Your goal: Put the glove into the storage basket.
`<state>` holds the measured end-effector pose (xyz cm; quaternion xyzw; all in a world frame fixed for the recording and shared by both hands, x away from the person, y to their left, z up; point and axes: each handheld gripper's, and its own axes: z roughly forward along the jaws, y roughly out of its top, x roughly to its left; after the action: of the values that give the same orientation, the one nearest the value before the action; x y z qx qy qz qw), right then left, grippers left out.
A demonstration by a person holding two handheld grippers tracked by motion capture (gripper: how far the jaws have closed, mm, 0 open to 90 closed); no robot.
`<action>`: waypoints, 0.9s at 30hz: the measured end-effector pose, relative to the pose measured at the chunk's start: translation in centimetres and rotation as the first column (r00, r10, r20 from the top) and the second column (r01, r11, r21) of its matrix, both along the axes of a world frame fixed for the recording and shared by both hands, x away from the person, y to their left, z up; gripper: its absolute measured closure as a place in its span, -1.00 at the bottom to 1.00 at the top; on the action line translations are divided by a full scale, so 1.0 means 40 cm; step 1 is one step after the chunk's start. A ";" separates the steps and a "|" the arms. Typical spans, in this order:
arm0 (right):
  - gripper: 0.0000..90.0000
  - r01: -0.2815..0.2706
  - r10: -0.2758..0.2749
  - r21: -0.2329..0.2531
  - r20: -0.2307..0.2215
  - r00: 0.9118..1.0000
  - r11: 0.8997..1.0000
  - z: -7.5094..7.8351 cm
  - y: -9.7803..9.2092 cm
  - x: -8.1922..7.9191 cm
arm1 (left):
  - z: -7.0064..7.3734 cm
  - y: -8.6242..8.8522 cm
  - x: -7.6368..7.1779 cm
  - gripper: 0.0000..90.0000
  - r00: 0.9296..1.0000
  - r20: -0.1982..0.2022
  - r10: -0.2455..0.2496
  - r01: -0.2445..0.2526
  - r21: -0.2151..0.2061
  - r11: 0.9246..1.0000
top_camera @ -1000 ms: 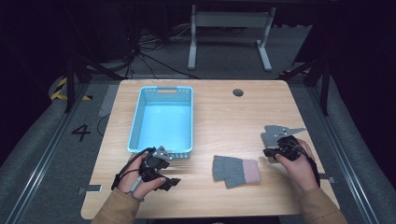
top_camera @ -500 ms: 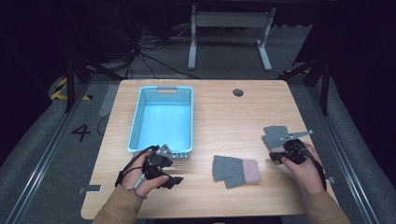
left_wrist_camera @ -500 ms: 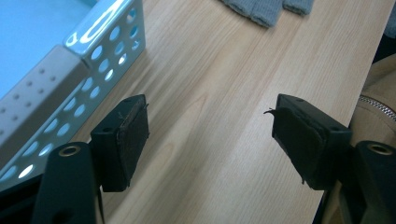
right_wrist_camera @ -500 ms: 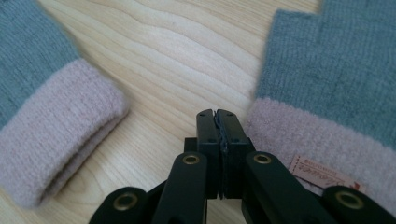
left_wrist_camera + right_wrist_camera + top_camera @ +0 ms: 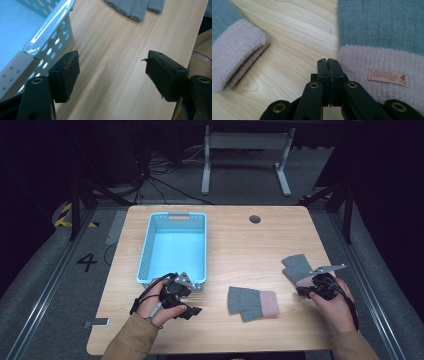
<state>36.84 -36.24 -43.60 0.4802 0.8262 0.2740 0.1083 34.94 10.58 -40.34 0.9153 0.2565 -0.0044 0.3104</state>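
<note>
Grey gloves number two [image 5: 251, 302] [image 5: 298, 267], one basket [image 5: 148, 245]; left gripper [image 5: 112, 72] spread, right gripper [image 5: 328, 62] pressed together.

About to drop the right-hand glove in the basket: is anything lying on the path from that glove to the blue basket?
Nothing stands upright in the way. The other glove lies flat on the table, just below the line from the right-hand glove to the blue basket.

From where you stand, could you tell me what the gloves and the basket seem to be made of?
The gloves look like soft knitted yarn, probably wool or acrylic: fuzzy grey fabric, ribbed pink cuffs, a sewn label. The basket looks like moulded plastic: glossy light blue walls with punched holes and a shiny rim.
</note>
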 end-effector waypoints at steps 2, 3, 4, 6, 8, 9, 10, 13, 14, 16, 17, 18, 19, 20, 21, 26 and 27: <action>0.99 0.005 -0.005 -0.001 -0.004 1.000 1.000 0.001 -0.005 -0.002 | 0.000 -0.003 0.002 -0.38 1.000 0.002 -0.004 0.004 0.002 1.000; 0.99 0.012 -0.012 -0.003 0.000 1.000 1.000 0.000 -0.008 -0.004 | 0.000 -0.004 0.002 -0.37 1.000 0.001 -0.005 0.005 0.000 1.000; 0.99 0.013 -0.013 -0.008 0.002 1.000 1.000 0.000 -0.011 -0.005 | 0.000 -0.004 0.002 -0.37 1.000 0.001 -0.005 0.005 0.000 1.000; 0.99 0.011 -0.011 -0.003 -0.002 1.000 1.000 0.001 -0.013 -0.006 | 0.000 -0.006 0.004 -0.37 1.000 0.001 -0.007 0.007 0.002 1.000; 0.99 0.008 -0.008 0.003 0.000 1.000 1.000 0.003 -0.009 -0.007 | 0.000 -0.005 0.004 -0.38 1.000 0.001 -0.007 0.007 0.000 1.000; 0.97 0.004 -0.004 0.002 0.005 1.000 1.000 0.005 -0.006 -0.008 | 0.000 -0.005 0.004 -0.38 1.000 0.003 -0.008 0.008 0.001 1.000; 0.94 0.000 0.000 -0.003 0.011 1.000 1.000 0.009 -0.002 -0.008 | 0.000 -0.005 0.004 -0.38 1.000 0.002 -0.006 0.006 0.001 1.000; 0.85 -0.015 0.015 -0.002 0.035 0.999 1.000 0.026 0.009 -0.010 | 0.001 -0.003 0.002 -0.38 1.000 0.002 -0.004 0.004 0.002 1.000; 0.82 -0.014 0.014 0.000 0.045 0.999 1.000 0.033 0.013 -0.010 | 0.001 -0.002 0.001 -0.38 1.000 0.001 -0.002 0.002 0.002 1.000; 0.74 -0.017 0.016 0.014 0.061 0.998 1.000 0.045 0.018 -0.010 | 0.000 0.001 0.000 -0.38 1.000 0.000 0.002 -0.002 -0.001 1.000; 0.70 -0.023 0.022 0.019 0.062 0.998 1.000 0.051 0.020 -0.008 | 0.001 0.002 0.000 -0.38 1.000 0.001 0.004 -0.004 0.000 1.000; 0.66 -0.023 0.022 0.020 0.066 0.998 1.000 0.055 0.022 -0.005 | 0.001 0.004 0.001 -0.38 1.000 0.002 0.006 -0.006 -0.001 1.000; 0.63 -0.027 0.025 0.023 0.079 0.997 0.999 0.060 0.025 0.000 | 0.001 0.005 0.001 -0.38 1.000 0.001 0.006 -0.006 0.002 1.000; 0.58 -0.022 0.020 0.029 0.078 0.997 0.999 0.064 0.027 0.004 | 0.001 0.006 0.001 -0.38 1.000 0.000 0.008 -0.008 0.003 1.000; 0.55 -0.022 0.019 0.038 0.080 0.997 0.999 0.067 0.029 0.007 | 0.001 0.006 0.000 -0.38 1.000 -0.001 0.008 -0.008 0.005 1.000; 0.42 -0.009 0.005 0.042 0.092 0.996 0.999 0.079 0.035 0.033 | 0.002 0.008 -0.002 -0.38 1.000 0.002 0.011 -0.011 0.001 1.000; 0.37 -0.012 0.008 0.045 0.099 0.995 0.999 0.081 0.034 0.040 | 0.001 0.009 -0.002 -0.38 1.000 0.003 0.011 -0.011 0.000 1.000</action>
<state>38.42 -34.87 -40.38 0.4643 0.8157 0.3169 0.1365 34.88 10.94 -40.29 0.9139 0.2611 -0.0016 0.3109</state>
